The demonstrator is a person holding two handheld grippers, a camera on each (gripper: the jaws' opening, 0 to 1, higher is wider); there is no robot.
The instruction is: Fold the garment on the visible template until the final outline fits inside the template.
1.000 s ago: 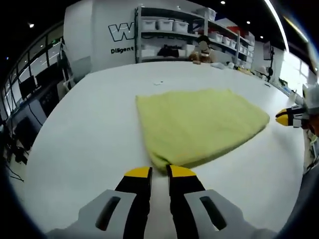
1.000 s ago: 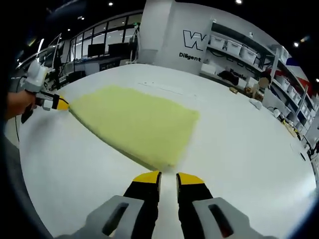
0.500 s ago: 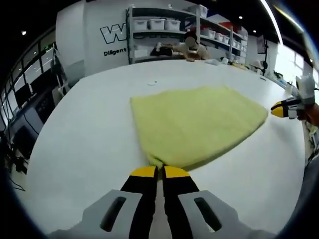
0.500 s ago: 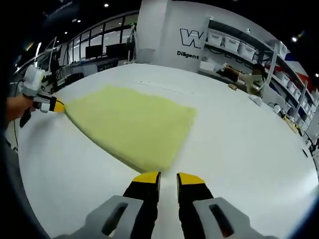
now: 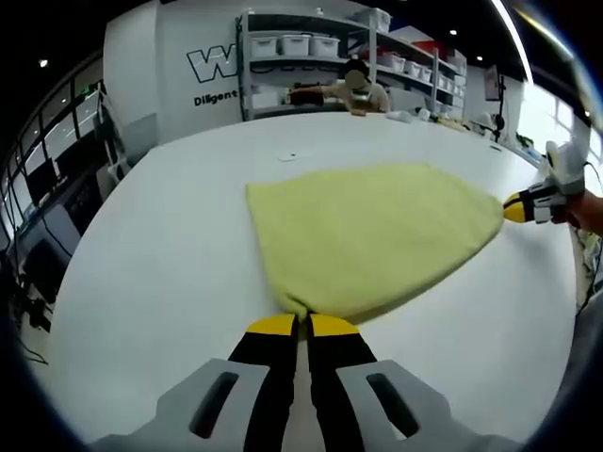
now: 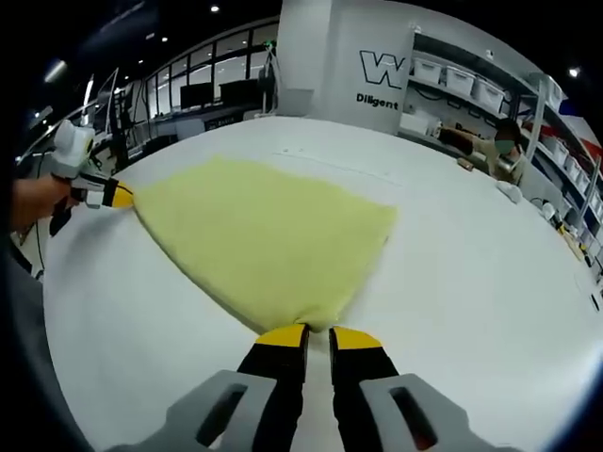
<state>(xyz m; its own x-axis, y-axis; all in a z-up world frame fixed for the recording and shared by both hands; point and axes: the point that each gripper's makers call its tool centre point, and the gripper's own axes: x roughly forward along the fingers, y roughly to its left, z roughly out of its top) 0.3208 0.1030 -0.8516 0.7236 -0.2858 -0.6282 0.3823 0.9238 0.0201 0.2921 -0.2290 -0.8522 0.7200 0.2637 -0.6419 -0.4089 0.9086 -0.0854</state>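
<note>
A yellow garment (image 5: 372,235) lies flat on the white table (image 5: 160,273), folded into a rough wedge. My left gripper (image 5: 301,323) is shut on its near corner, which bunches between the yellow fingertips. In the right gripper view the same garment (image 6: 264,235) spreads away from my right gripper (image 6: 317,332), whose jaws have narrowed onto the corner tucked between them. The left gripper (image 6: 111,195), held by a hand, grips the opposite corner in that view. From the left gripper view, the right gripper (image 5: 528,205) touches the garment's far right corner.
Bare white table (image 6: 471,282) surrounds the garment on all sides. Shelves with white bins (image 5: 301,56) stand beyond the table's far edge, and a person (image 5: 353,89) is beside them. Desks with monitors (image 6: 203,99) line the windowed wall.
My right gripper has moved forward to the garment's corner and its jaws have narrowed onto it. My left gripper closed on its corner a second ago and stays there.
</note>
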